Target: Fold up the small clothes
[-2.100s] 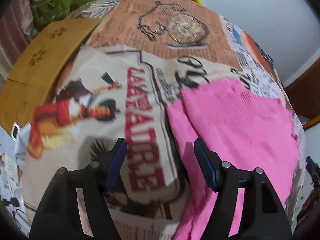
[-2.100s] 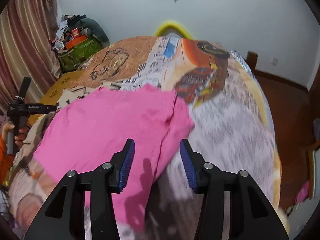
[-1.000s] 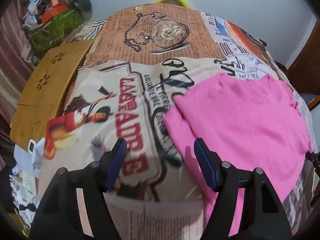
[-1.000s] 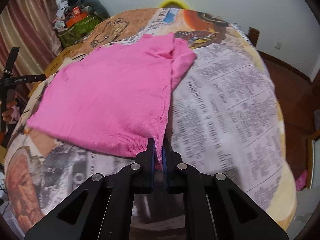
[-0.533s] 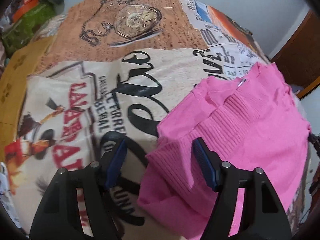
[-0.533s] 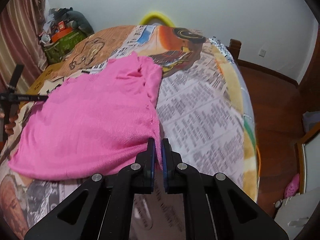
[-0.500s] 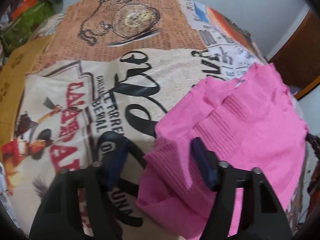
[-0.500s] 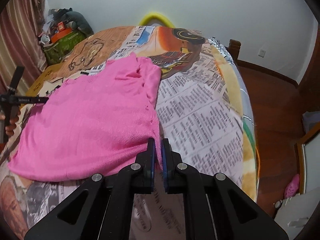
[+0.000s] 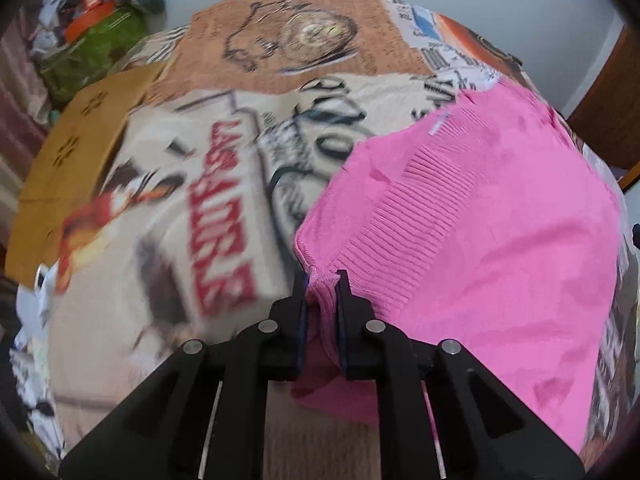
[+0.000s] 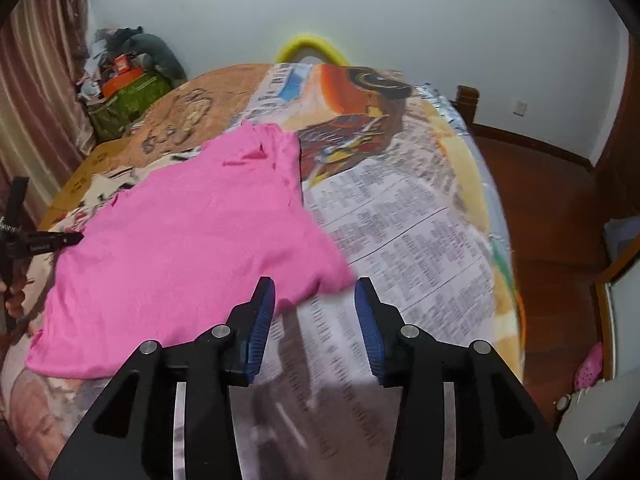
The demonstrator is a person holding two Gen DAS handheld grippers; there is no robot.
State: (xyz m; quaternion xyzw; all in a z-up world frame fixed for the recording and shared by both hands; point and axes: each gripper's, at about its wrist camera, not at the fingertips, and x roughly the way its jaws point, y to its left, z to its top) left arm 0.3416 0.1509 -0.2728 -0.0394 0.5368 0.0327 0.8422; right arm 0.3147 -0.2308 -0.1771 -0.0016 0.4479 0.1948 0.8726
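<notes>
A pink knit garment (image 10: 192, 240) lies spread on a bed with a printed blanket (image 10: 408, 232). In the left wrist view the garment (image 9: 480, 232) fills the right half, its ribbed hem running up from the gripper. My left gripper (image 9: 321, 280) is shut on the ribbed edge of the garment. The left gripper also shows in the right wrist view (image 10: 60, 239) at the garment's left edge. My right gripper (image 10: 314, 292) is open and empty, just above the garment's near right corner.
A green bag with clutter (image 10: 128, 100) stands at the bed's far left by a curtain. A yellow ring (image 10: 310, 46) sits behind the bed head. Wooden floor (image 10: 552, 208) and a pink shoe (image 10: 588, 364) lie to the right. A brown mat (image 9: 80, 160) borders the blanket's left.
My left gripper has shut on the garment's ribbed edge. My right gripper has opened and let go of the garment's corner, which now lies on the blanket.
</notes>
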